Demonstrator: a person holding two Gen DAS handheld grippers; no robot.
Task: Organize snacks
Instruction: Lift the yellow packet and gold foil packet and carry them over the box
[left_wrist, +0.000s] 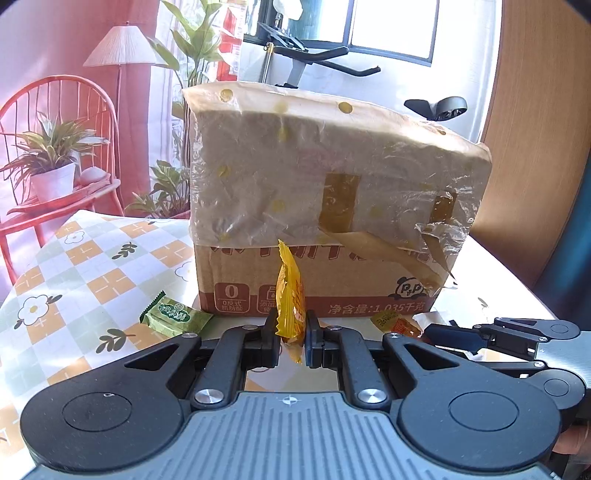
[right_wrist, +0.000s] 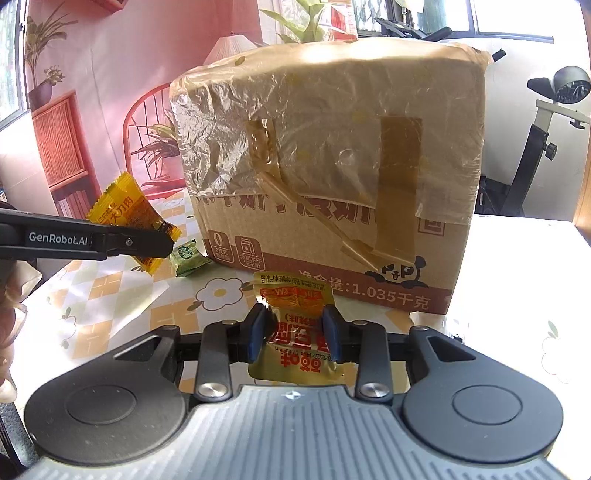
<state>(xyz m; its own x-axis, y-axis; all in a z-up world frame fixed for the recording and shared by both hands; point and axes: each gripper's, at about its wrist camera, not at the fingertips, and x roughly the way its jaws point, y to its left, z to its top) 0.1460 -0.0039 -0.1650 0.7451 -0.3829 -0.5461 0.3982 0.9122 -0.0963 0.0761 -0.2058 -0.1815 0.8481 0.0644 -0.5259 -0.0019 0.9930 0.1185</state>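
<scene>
My left gripper (left_wrist: 292, 330) is shut on a yellow snack packet (left_wrist: 291, 295), held edge-on above the table in front of a taped cardboard box (left_wrist: 332, 206). The same packet (right_wrist: 127, 214) and left gripper (right_wrist: 162, 242) show at the left of the right wrist view. My right gripper (right_wrist: 295, 328) is shut on a gold-and-red snack packet (right_wrist: 299, 321), close to the box (right_wrist: 332, 166). That packet (left_wrist: 397, 321) and the right gripper (left_wrist: 439, 334) show at the right of the left wrist view. A green snack packet (left_wrist: 173, 317) lies on the tablecloth by the box's left corner; it also shows in the right wrist view (right_wrist: 188, 256).
The table has a checked floral cloth (left_wrist: 92, 266). The box stands tall at the table's middle, wrapped in loose plastic and tape. A red chair (left_wrist: 55, 110) with potted plants stands beyond the table's left edge. An exercise bike (right_wrist: 546, 122) stands at the right.
</scene>
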